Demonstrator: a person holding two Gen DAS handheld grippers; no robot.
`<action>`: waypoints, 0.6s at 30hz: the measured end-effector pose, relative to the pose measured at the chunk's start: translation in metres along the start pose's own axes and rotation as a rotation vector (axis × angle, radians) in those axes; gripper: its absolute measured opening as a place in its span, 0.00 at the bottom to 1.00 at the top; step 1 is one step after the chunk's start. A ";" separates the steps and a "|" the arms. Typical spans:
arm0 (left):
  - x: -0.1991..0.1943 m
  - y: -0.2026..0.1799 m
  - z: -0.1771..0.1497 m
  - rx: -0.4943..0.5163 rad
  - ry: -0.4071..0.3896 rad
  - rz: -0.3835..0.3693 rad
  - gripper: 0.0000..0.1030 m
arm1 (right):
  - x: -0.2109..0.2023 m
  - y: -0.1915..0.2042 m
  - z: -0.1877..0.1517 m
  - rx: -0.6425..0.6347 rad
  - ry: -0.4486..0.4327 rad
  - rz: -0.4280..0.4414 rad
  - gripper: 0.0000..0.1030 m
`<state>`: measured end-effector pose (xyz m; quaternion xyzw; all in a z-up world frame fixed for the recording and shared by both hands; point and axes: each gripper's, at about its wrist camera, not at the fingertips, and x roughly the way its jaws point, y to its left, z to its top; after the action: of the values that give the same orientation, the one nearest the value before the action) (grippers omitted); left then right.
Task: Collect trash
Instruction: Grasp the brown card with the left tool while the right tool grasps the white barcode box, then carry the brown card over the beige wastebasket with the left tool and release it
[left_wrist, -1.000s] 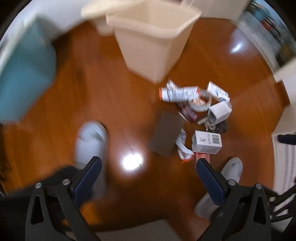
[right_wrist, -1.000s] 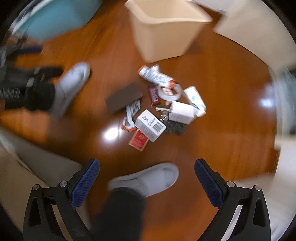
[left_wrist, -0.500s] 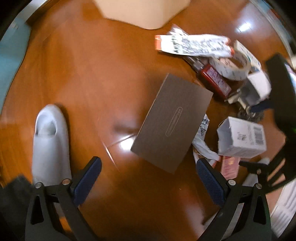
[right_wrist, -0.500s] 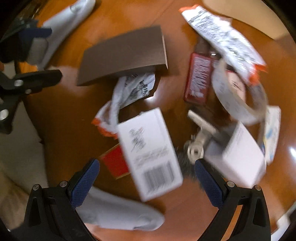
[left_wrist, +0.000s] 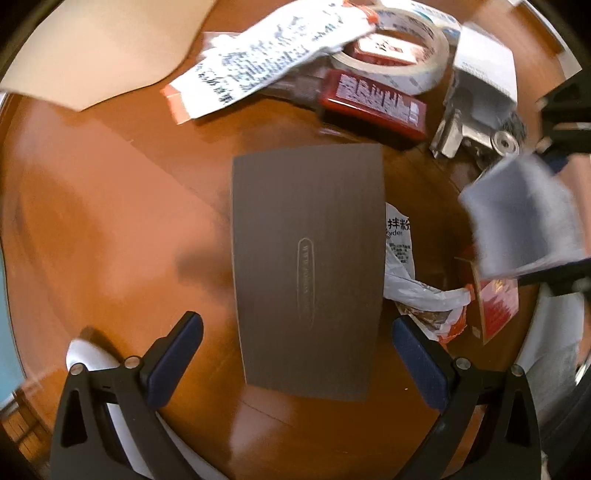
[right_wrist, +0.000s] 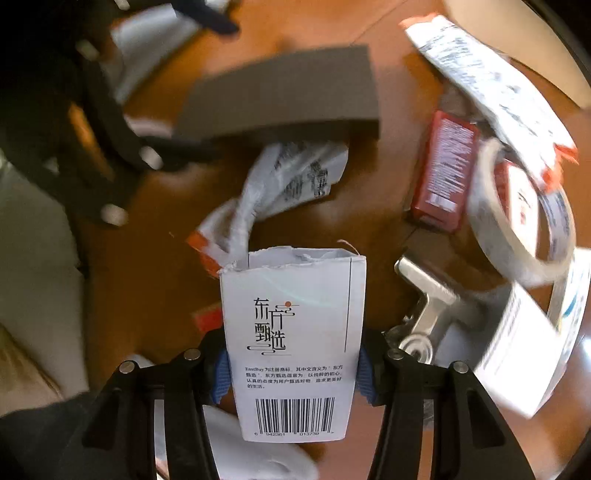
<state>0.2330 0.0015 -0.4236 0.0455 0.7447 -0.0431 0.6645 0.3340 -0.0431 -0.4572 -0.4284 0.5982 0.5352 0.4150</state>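
Note:
My right gripper (right_wrist: 291, 369) is shut on a white carton with a barcode (right_wrist: 293, 332), torn open at its far end; it also shows blurred in the left wrist view (left_wrist: 524, 221). My left gripper (left_wrist: 295, 354) is open, its jaws on either side of the near end of a flat dark brown box (left_wrist: 306, 266) lying on the wooden floor (left_wrist: 110, 221). The brown box also shows in the right wrist view (right_wrist: 280, 96). Around it lie a crumpled white wrapper (left_wrist: 410, 280), a red packet (left_wrist: 373, 101), a tape roll (left_wrist: 399, 59) and a long white printed wrapper (left_wrist: 266, 59).
The beige bin (left_wrist: 92, 48) stands at the far left of the pile. A metal clip (left_wrist: 469, 133), a white box (right_wrist: 517, 350) and a small red card (left_wrist: 495, 299) lie among the trash. Grey slippers (left_wrist: 122, 435) stand close by.
My right gripper has closed on the white barcode carton and lifted it. My left gripper has come down closer to the brown box, which now lies between its jaws.

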 end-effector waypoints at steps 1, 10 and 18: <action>0.003 0.001 0.003 0.010 0.004 -0.008 1.00 | -0.007 -0.002 -0.004 0.031 -0.044 0.012 0.54; 0.030 0.040 0.042 -0.006 0.023 -0.136 0.87 | -0.048 -0.014 -0.087 0.387 -0.453 0.086 0.54; -0.008 0.051 0.054 -0.029 -0.044 -0.185 0.73 | -0.048 0.002 -0.113 0.488 -0.528 0.128 0.54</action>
<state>0.2933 0.0456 -0.4215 -0.0338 0.7315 -0.0945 0.6744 0.3413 -0.1519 -0.4017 -0.1255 0.6062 0.4938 0.6107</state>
